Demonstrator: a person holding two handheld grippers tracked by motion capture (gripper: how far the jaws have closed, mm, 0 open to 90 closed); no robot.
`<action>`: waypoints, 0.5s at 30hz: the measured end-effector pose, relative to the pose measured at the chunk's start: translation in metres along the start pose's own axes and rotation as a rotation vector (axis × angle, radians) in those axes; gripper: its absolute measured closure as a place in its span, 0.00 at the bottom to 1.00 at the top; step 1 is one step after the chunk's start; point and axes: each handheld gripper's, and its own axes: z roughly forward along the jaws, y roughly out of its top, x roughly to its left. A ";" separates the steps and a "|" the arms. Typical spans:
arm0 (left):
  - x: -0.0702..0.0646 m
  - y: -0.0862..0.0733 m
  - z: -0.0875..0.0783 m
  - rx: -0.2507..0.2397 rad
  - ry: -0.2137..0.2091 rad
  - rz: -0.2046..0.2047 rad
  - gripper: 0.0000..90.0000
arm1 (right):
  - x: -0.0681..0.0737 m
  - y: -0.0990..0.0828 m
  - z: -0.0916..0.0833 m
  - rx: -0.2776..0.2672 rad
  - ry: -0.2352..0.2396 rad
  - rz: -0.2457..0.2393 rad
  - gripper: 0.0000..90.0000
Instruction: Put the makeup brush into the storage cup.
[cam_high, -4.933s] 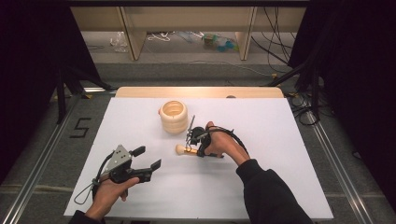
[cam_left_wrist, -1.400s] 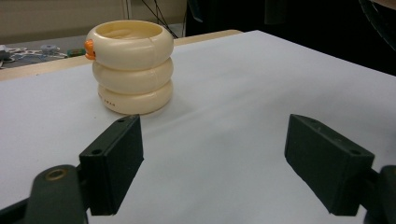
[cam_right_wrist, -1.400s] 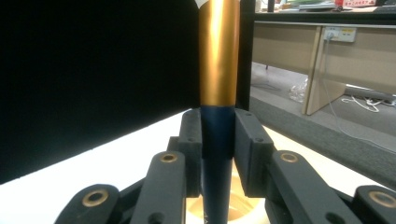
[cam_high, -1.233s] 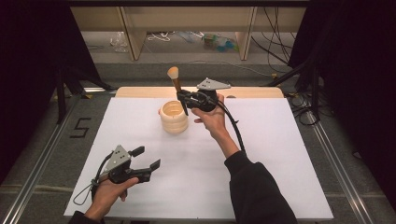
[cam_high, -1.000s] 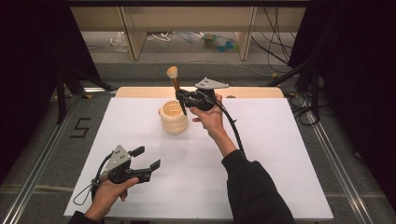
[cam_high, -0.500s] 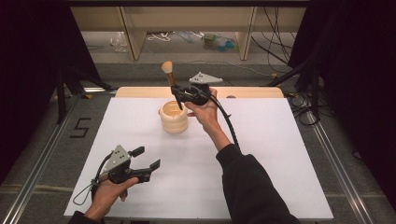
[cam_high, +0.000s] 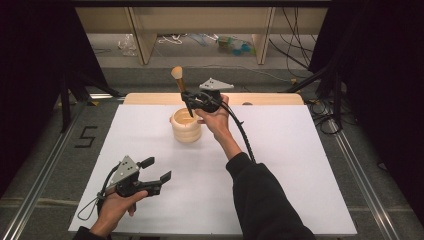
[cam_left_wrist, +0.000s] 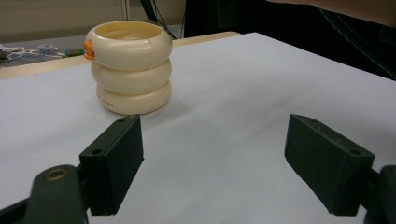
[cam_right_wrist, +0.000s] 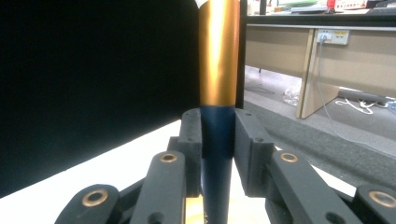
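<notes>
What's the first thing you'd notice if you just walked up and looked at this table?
Probably the makeup brush held upright in the air, pinched by the right gripper just above the cream ringed holder at the far middle of the white table. Next, the left gripper near the front left, jaws wide open and holding nothing.

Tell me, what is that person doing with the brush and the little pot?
A person is working at a white table with a gripper in each hand. The right gripper has its jaws shut on a makeup brush, held upright with the bristles on top, right above the cream ringed pot. It looks ready to go into the pot. The left gripper waits near the table's front edge with its jaws open, holding nothing.
</notes>
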 end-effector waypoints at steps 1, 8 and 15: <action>0.000 0.000 0.000 0.001 0.000 0.000 0.22 | 0.000 0.000 0.001 -0.003 -0.005 -0.002 0.83; 0.000 0.000 0.000 0.002 0.000 0.001 0.22 | -0.002 -0.003 0.001 0.004 0.000 0.007 0.83; 0.000 0.000 0.000 -0.003 -0.003 0.001 0.22 | -0.001 -0.006 0.005 0.003 0.013 0.016 0.83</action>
